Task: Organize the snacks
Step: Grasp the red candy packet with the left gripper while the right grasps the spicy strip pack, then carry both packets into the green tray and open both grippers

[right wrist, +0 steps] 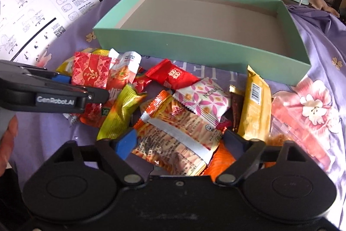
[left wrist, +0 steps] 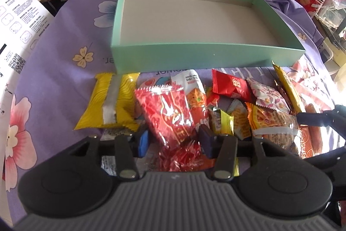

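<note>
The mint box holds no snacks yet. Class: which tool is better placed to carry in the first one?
Probably the left tool: its jaws already flank the red packet, facing the mint box. The right tool is open too.

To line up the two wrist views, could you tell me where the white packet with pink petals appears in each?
Left wrist: white packet with pink petals, right of centre, beside the red candy.
Right wrist: the packet sits centre, right of that candy.
Shared landmark: the mint-green box behind the pile.
</note>
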Available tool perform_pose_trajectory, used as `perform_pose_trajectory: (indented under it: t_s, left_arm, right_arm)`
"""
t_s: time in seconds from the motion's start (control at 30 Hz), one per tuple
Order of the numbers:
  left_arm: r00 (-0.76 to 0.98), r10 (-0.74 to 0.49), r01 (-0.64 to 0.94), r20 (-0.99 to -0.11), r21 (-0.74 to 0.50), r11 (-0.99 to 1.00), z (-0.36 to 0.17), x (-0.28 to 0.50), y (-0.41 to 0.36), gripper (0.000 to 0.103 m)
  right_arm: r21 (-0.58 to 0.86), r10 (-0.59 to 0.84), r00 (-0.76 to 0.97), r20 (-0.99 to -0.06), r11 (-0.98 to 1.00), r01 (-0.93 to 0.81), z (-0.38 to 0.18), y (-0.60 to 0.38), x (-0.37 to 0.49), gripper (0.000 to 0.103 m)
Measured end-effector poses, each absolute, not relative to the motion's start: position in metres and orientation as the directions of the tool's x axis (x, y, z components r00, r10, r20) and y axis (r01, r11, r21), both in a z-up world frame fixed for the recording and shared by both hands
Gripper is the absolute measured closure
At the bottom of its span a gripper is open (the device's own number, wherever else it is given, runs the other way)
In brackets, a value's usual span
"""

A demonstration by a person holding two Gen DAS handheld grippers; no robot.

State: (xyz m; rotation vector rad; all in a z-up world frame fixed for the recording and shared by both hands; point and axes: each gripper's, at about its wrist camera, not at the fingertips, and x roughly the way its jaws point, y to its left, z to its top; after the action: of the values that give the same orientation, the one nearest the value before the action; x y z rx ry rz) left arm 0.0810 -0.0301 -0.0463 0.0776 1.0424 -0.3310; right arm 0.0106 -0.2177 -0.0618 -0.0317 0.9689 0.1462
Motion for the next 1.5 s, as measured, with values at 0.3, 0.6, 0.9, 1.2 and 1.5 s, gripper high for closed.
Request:
perform_pose_trajectory:
  t_s: [0.3,0.6,0.9,1.2,1.5]
  left_arm:
    - [0.481,-0.22,0.264,-0.849,-0.099,0.959,-0.04,0.072,-0.024,0.068]
    - [0.513,-0.238,0.278,-0.825,-0.103,0.955,-0.014,0.06,-0.02,0.068]
    - [0.521,-0.255,0.306,-0.815,-0.101,0.947,-0.006,0.056,-0.028,0.068]
    - [0.505,-0.248,0.281,-0.827,-0.115,0.953,-0.013,0.058,-0.017,0.068]
    - [0.492,-0.243,0.279,-0.836,-0.113,0.954,-0.016,0.06,-0.015,0.068]
  right_arm:
    - [0.036,0.075,0.585,-0.807,0.996,-0.079,-0.053,-0.224,0.007,0.043]
    - [0.126,0.131,0.612,-0.78,0.991,-0.051,-0.035,-0.234,-0.001,0.052]
    - [0.107,0.135,0.597,-0.791,0.991,-0.082,-0.036,-0.23,0.004,0.05]
    - [0.022,0.172,0.628,-0.759,0.971,-0.239,-0.028,-0.221,-0.005,0.009]
    - [-0.137,0.172,0.571,-0.803,0.879,-0.458,-0.046,-0.194,0.028,0.011]
